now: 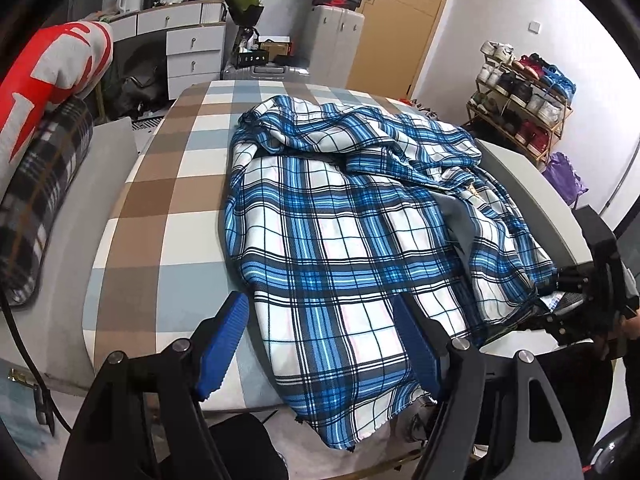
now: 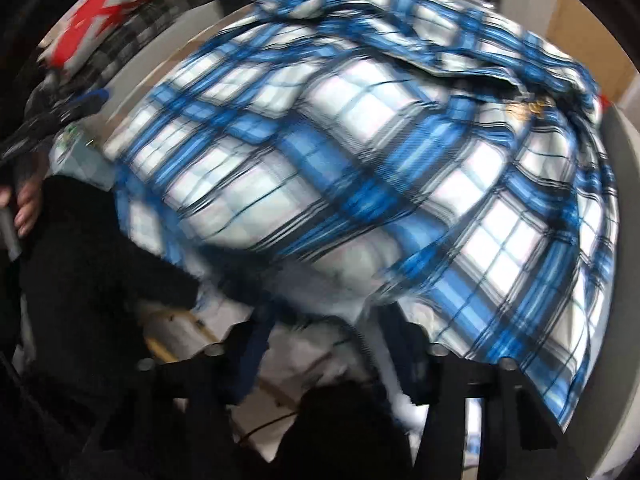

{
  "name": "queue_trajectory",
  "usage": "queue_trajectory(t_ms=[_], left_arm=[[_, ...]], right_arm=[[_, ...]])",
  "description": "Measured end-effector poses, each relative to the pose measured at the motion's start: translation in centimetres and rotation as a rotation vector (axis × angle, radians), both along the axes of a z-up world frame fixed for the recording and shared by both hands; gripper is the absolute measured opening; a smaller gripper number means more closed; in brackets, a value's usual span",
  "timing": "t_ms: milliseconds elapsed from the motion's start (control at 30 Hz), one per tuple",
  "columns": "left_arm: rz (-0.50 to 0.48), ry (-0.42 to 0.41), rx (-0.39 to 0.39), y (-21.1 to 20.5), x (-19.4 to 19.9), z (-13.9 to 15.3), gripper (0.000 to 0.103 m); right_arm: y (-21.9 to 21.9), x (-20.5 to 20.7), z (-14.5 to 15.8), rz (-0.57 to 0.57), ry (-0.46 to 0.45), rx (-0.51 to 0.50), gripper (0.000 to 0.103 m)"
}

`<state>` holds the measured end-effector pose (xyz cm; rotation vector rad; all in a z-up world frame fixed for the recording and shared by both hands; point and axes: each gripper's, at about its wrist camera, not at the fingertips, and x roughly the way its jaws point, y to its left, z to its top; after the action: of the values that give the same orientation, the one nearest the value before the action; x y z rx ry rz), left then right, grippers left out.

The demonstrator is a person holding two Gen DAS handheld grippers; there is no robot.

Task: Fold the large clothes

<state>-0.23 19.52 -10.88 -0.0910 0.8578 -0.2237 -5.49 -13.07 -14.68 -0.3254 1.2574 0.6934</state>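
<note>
Blue-and-white plaid cloth, a large shirt (image 1: 340,216), lies spread over the checked counter (image 1: 160,184), its collar end bunched at the far side and its near hem hanging past the counter's front edge. As a judgement, the biggest risk is that the whole garment slides off toward the person: much of the hem already overhangs, and a pull on one corner alone could drag the rest after it. A smaller risk is a crooked fold, since the far end is rumpled and the right side is heaped on itself. Smaller still, a shallow pinch may catch only one layer and slip.

Left claw (image 1: 320,344) stands spread, its blue pads either side of the near hem without pressing it. Right claw (image 1: 556,280) sits at the shirt's right edge where the cloth gathers; its own view is blurred, so whether it pinches the cloth I cannot tell.
</note>
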Motion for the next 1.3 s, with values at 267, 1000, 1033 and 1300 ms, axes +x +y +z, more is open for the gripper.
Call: queue_trajectory(t_ms=[267, 1000, 1033, 1300], left_arm=[[0.0, 0.014, -0.076, 0.4, 0.2, 0.1, 0.071], [0.049, 0.063, -0.235, 2.4, 0.7, -0.1, 0.071], [0.051, 0.063, -0.235, 2.4, 0.7, -0.1, 0.071], [0.055, 0.074, -0.273, 2.6, 1.0, -0.2, 0.071]], right_arm=[[-0.8, -4.4, 1.6, 0.082, 0.001, -0.045, 0.041], [5.1, -5.7, 0.5, 0.138, -0.352, -0.196, 0.003], [4.9, -6.0, 1.1, 0.124, -0.39, -0.168, 0.003], [-2.9, -4.1, 7.8, -0.184, -0.344, 0.392, 0.003]])
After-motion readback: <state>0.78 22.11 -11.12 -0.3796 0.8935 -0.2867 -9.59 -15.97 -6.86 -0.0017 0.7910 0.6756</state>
